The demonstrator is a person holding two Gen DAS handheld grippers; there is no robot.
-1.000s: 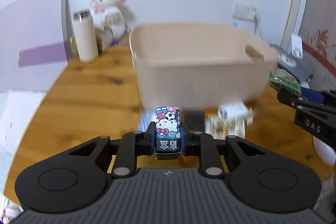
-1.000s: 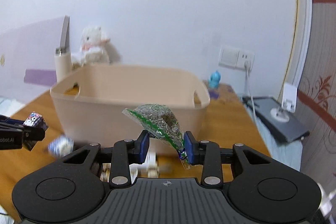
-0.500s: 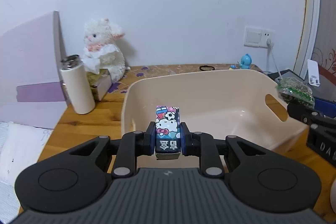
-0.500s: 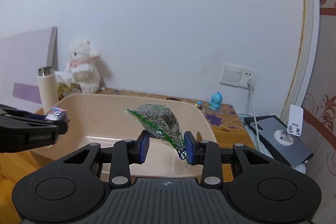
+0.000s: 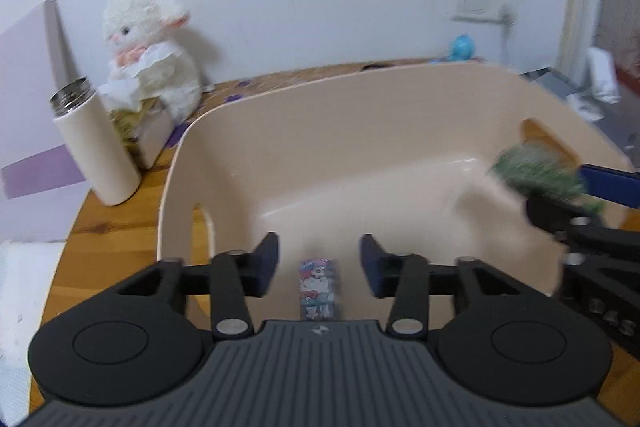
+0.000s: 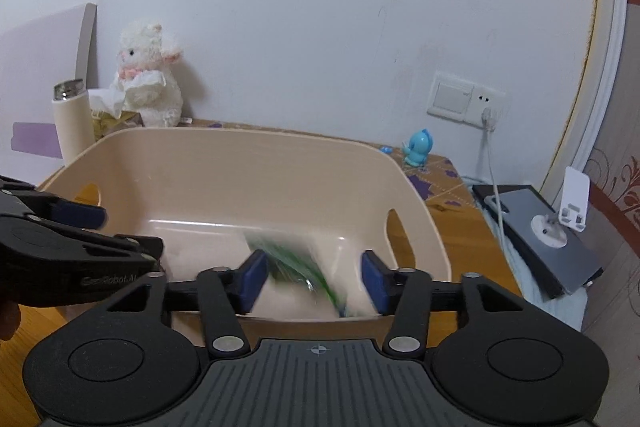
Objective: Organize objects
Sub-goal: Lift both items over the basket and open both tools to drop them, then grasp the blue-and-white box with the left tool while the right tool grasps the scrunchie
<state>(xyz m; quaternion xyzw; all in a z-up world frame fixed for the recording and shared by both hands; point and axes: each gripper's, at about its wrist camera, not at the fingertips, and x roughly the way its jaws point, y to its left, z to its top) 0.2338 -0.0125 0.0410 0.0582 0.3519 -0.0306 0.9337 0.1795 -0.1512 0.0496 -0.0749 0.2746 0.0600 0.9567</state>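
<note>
Both grippers stood with jaws spread wide over the beige basket (image 5: 400, 115): the left gripper (image 5: 318, 261) held nothing, and the small cartoon-printed box (image 5: 319, 287) appeared blurred between and below its fingers, touching neither, apparently dropping toward the basket's near wall. The right gripper (image 6: 314, 277) was likewise empty, and the green packet (image 6: 296, 263) showed as a smear in the gap between its blue pads (image 6: 252, 277), over the basket floor; whether it brushed the left-hand pad could not be told. The step in hand was judged to be release into the basket. Done well, it called for keeping each gripper level and inside the rim until its item settled, then lifting straight up, so that neither finger clipped the wall or the other tool working close beside it. The box's long axis ran away from the left camera, its printed face upward. The packet's long axis slanted from upper left to lower right in the right wrist view, though blur left its ends uncertain. A plush lamb (image 6: 148, 75) and a white flask (image 5: 96, 151) stood outside the basket, on the wooden table (image 5: 104, 227).
</note>
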